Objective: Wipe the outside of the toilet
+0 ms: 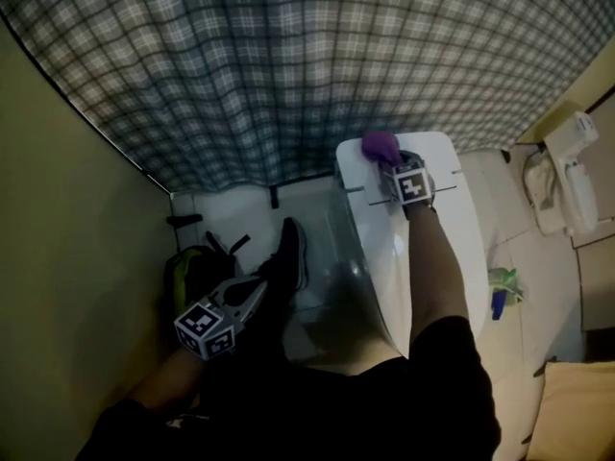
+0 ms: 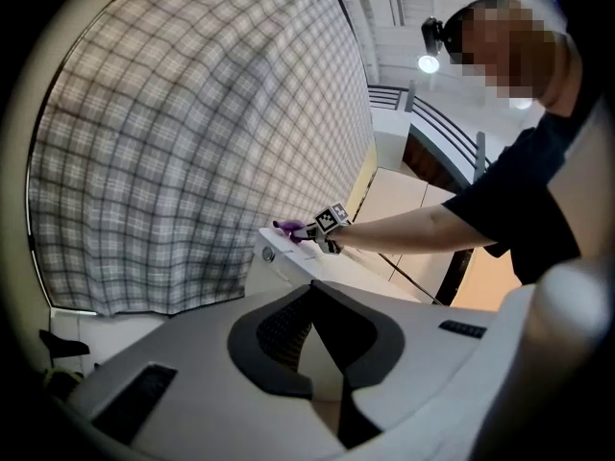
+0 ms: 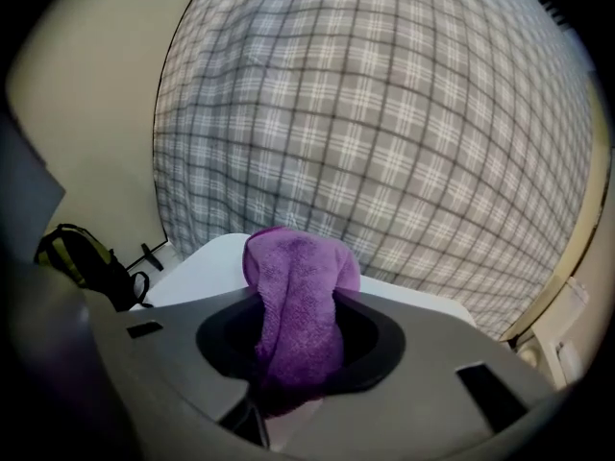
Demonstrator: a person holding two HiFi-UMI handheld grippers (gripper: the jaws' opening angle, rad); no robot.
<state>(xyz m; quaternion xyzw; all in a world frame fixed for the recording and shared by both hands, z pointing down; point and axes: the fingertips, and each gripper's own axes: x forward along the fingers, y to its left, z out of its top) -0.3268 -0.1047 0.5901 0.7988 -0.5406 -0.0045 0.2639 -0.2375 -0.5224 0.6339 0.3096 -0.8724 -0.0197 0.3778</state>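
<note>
At the rear of the toilet [image 1: 380, 248], the right gripper [image 1: 394, 169] has its fingers clamped on a purple cloth [image 1: 380, 145]. The cloth's bunched free end projects beyond the fingertips at the back edge of the tank top [image 1: 437, 154]; contact cannot be confirmed. The left gripper [image 1: 255, 296] hangs low beside the bowl, fingers together and empty. Judgement: wiping is at the tank, with lid, sides and base apparently outstanding.

head view: looked steeply down from above both grippers | left gripper [image 1: 258, 291] view: low, faced ahead across the toilet [image 2: 288, 262] at the far-off right gripper [image 2: 306, 230] | right gripper view: close behind its clamped cloth [image 3: 293, 305], faced the curtain [image 3: 384, 113] ahead | shared: curtain, toilet, cloth
</note>
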